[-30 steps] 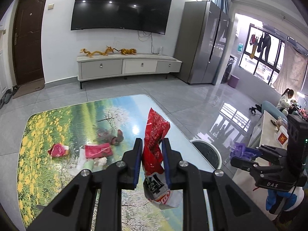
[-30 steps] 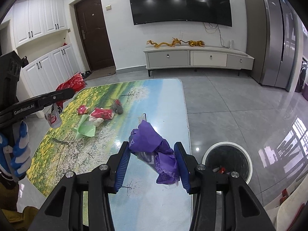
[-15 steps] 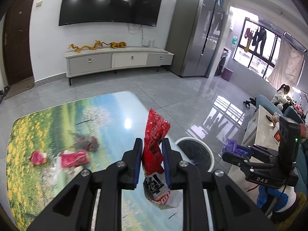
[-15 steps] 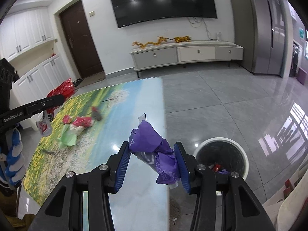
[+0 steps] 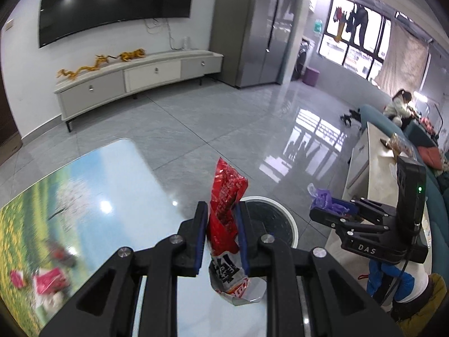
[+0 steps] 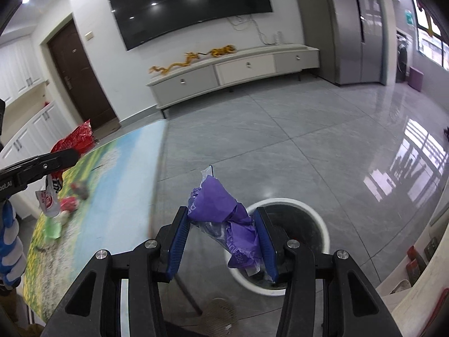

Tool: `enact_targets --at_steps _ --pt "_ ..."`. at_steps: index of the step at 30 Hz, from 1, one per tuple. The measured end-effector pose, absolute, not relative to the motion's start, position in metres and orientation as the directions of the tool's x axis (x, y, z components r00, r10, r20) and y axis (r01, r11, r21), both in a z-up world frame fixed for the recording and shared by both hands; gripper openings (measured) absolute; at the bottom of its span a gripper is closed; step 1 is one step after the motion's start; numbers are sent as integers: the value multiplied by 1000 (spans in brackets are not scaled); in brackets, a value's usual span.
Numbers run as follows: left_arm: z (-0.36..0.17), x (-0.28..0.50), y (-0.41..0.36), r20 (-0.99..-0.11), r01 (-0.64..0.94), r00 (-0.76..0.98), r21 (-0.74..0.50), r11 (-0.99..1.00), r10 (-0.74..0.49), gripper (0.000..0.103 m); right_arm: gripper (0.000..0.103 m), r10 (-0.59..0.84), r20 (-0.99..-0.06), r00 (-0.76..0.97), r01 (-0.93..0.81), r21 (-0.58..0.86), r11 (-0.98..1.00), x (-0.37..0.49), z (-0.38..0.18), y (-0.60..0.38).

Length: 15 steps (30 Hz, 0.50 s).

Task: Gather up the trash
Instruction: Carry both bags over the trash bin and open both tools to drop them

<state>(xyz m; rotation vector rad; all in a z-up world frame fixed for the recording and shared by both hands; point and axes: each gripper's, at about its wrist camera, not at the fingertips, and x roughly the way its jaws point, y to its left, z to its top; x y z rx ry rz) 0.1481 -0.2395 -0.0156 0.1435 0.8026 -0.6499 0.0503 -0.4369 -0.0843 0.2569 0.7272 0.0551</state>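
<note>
My left gripper is shut on a red snack wrapper that stands up between its blue pads, over the table's right edge. The white-rimmed bin sits on the floor just beyond it. My right gripper is shut on a crumpled purple wrapper, held above the floor at the left rim of the same bin. From the left wrist view the right gripper shows at the right with purple wrapper in its tips. More trash lies on the table.
A glossy grey tiled floor spreads around the bin. A low TV cabinet and a tall fridge stand against the far wall. A pale counter and a seated person are at the right.
Both grippers have swung right, off the table's middle toward the bin, still holding their wrappers. The bin now lies right behind both sets of fingers, and the table trash has slid left.
</note>
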Motion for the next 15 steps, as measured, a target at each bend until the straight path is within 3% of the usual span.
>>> enact_targets --at_steps 15 --pt "-105 197 -361 -824 636 310 -192 748 -475 22 47 118 -750 650 175 299 938 90 -164 -511"
